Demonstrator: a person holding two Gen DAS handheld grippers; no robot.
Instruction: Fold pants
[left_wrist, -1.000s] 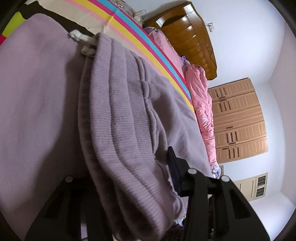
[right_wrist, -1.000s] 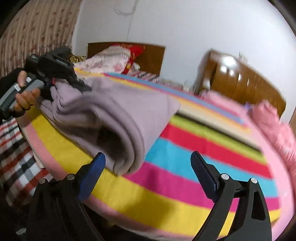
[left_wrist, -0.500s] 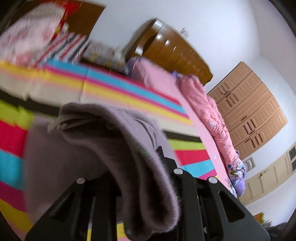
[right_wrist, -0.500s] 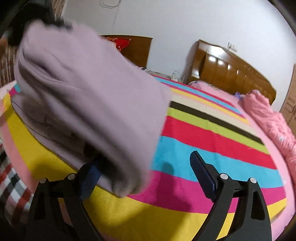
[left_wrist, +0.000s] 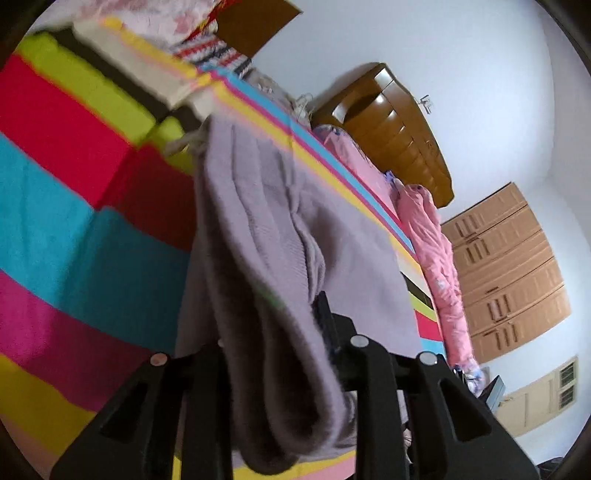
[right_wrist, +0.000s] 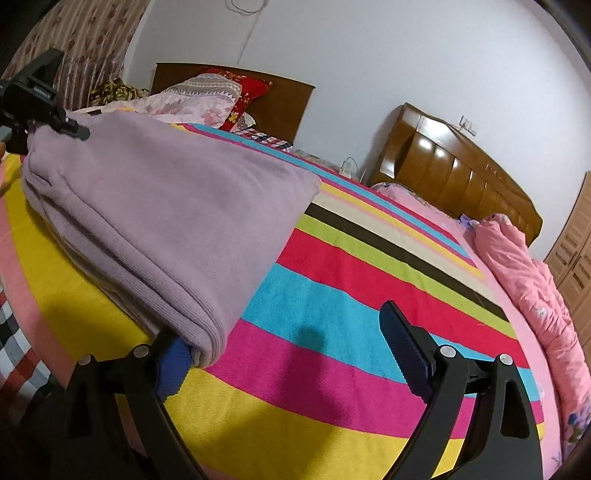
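Jaws of the left gripper (left_wrist: 284, 350) have just been closing and now clamp a thick bunch of the lilac pants (right_wrist: 159, 206) at one end; jaws of the right gripper (right_wrist: 291, 354) stand wide apart with nothing pinched, though the near corner of the fabric drapes over the blue pad of one finger. Pants sit on the bed (right_wrist: 332, 295), on the striped blanket near its front corner, already doubled into a thick stack of several layers, with the left-held end lifted off the blanket and the rest sagging down to it. Step in hand, as I read it: last fold or carry of the bundle, left side doing the work, right side free. Task looks mostly done, since the stack is compact. Next move likely calls for the left hand to lay its end flat on the pile without dragging the lower layers, then let go; the right could steady or pin the near corner so the stack does not slide or unroll. Knit looks soft and heavy, so a loose layer may slip out. Count: one pair of pants, two grippers, one striped blanket, two wooden headboards (right_wrist: 458, 166), one pink quilt (right_wrist: 532, 280) along the far side, a pile of pillows (right_wrist: 207, 96) at the head, exact number unclear.
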